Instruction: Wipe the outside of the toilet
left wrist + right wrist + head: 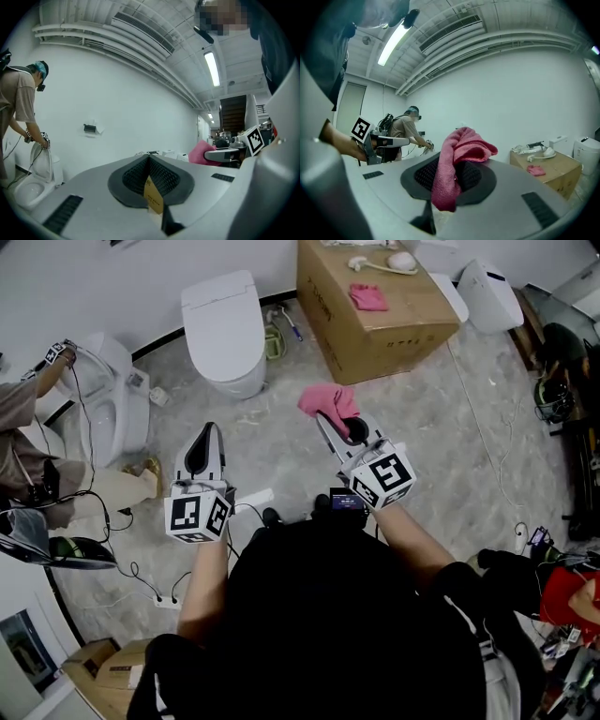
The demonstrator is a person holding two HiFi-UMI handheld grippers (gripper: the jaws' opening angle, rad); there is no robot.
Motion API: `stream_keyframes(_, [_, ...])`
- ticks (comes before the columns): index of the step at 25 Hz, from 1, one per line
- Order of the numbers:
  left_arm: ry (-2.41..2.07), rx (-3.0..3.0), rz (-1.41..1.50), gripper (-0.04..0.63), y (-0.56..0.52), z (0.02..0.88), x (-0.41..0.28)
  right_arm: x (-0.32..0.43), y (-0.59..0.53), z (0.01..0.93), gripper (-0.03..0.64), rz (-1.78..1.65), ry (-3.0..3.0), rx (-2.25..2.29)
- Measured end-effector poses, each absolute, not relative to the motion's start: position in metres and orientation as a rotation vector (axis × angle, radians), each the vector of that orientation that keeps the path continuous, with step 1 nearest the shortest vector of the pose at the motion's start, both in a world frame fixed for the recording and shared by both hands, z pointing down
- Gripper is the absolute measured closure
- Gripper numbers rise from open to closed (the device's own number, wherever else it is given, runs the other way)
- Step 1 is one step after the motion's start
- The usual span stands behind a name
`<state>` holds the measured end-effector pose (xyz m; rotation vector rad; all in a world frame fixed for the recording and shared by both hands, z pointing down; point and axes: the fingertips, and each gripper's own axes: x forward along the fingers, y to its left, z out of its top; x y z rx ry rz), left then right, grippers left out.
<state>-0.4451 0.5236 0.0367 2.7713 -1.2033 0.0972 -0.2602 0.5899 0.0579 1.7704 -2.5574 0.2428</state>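
The right gripper (336, 420) pinches a pink cloth (326, 399) in its fingers, well short of the toilet (225, 329). The left gripper (205, 439) hangs alongside, fingers pressed together.

A cardboard box (412, 306) by the wall bears a pink rag (368, 297); another person (14, 409) bends at far left

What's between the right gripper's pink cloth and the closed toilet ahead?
Only bare floor, in the head view, separates the pink cloth from the toilet.
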Motion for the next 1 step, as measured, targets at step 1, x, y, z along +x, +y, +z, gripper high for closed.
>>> stream_keyframes(1, [-1.202, 2.769, 0.098, 0.581, 0.5251, 0.0377, -0.4472, -0.2624, 0.5915, 0.0578, 0.528, 0.243, -2.555, 1.776])
